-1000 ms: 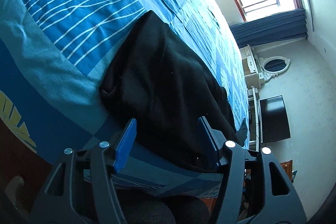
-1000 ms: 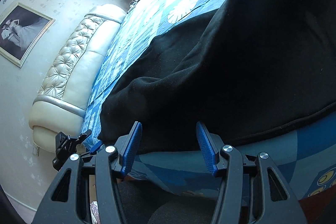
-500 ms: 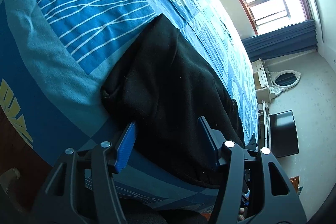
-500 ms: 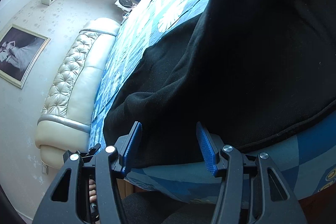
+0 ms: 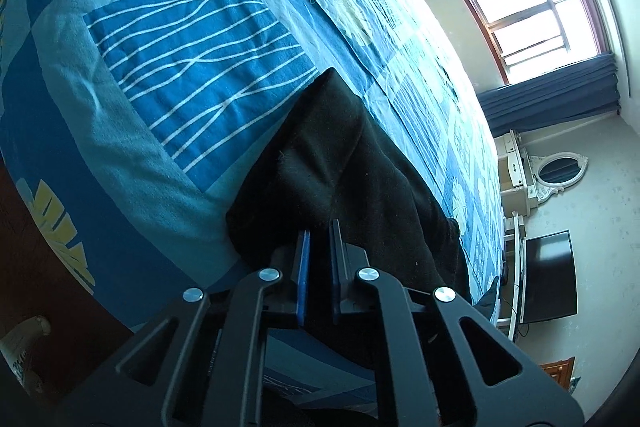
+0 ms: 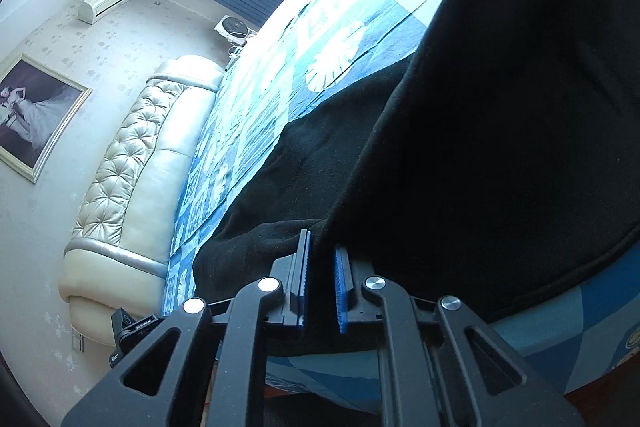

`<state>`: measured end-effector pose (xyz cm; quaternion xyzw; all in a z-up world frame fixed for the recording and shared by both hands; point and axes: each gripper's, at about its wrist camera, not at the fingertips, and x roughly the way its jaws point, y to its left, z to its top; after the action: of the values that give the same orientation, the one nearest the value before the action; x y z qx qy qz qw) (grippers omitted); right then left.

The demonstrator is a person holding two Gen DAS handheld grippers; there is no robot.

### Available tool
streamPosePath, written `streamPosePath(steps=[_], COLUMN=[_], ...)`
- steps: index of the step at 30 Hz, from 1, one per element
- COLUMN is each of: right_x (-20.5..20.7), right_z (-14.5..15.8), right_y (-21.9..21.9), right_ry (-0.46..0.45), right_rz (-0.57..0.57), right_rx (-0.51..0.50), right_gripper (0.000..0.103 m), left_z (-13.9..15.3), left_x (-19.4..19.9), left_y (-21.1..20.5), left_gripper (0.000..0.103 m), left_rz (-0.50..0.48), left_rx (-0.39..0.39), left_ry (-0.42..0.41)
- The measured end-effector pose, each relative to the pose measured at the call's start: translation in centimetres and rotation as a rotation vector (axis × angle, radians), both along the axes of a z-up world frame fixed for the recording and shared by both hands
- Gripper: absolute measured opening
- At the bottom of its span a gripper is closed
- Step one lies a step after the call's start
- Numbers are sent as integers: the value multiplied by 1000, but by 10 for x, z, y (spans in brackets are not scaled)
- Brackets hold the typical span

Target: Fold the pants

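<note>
The left gripper (image 5: 318, 241) has its 2 blue-padded fingers (image 5: 303, 267) drawn close together with black cloth pinched between them, at the near edge of the pants (image 5: 352, 179). The right gripper (image 6: 322, 247) is likewise clamped, its 2 fingers (image 6: 304, 263) nipping a raised fold of the same pants (image 6: 480, 131). In both views the cloth rises to the pads in a taut ridge while the rest lies on the bed.

The pants lie along the near edge of the bed (image 5: 120, 163), which is covered by a blue patterned bedspread (image 5: 192, 39). Part of the dark fabric reaches the edge and hangs slightly over it. Beyond the pants the bedspread runs on bare toward the far side of the bed.

The left wrist view alone shows 1 end of the garment as a blunt corner on the striped patch, plus a window (image 5: 536, 7) with blue curtains (image 5: 552, 103), an oval mirror (image 5: 560, 169) and a dark TV screen (image 5: 550, 277). The right wrist view alone shows a cream tufted headboard (image 6: 132, 163), a framed picture (image 6: 32, 115) and a wall air conditioner (image 6: 104, 1).

The black cloth swallows detail: waistband, legs and layer count cannot be made out. The right view cuts the pants off at its right border.
</note>
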<state>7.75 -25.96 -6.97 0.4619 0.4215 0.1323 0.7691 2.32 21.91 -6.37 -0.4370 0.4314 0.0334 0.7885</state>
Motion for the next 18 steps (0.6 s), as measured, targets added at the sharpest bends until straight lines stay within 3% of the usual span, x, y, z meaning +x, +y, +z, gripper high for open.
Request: streamPosePath(steps=[5,7,11,15,18], right_x=[-23,-26,-20,-24,-29], right_z=[-29,-43,-41,-29,-15], right_y=[6,3,2,-15,-49], right_ry=[76,99,91,97,81], right_rz=[10,-2,27,19,-56], right_rx=[18,67,62,60,0], right_gripper=[10,10,10,26,41], left_z=[-21,-27,-19,-2,11], left_x=[-8,-7,-5,-12,-20], left_y=[6,7,2,-10,-24], left_gripper=[8,8,9,11,16], left_rz=[-29,-36,-91,-178,-255], left_rx=[-16,-29,26,130,217], left_ry=[37,35,27,24,21])
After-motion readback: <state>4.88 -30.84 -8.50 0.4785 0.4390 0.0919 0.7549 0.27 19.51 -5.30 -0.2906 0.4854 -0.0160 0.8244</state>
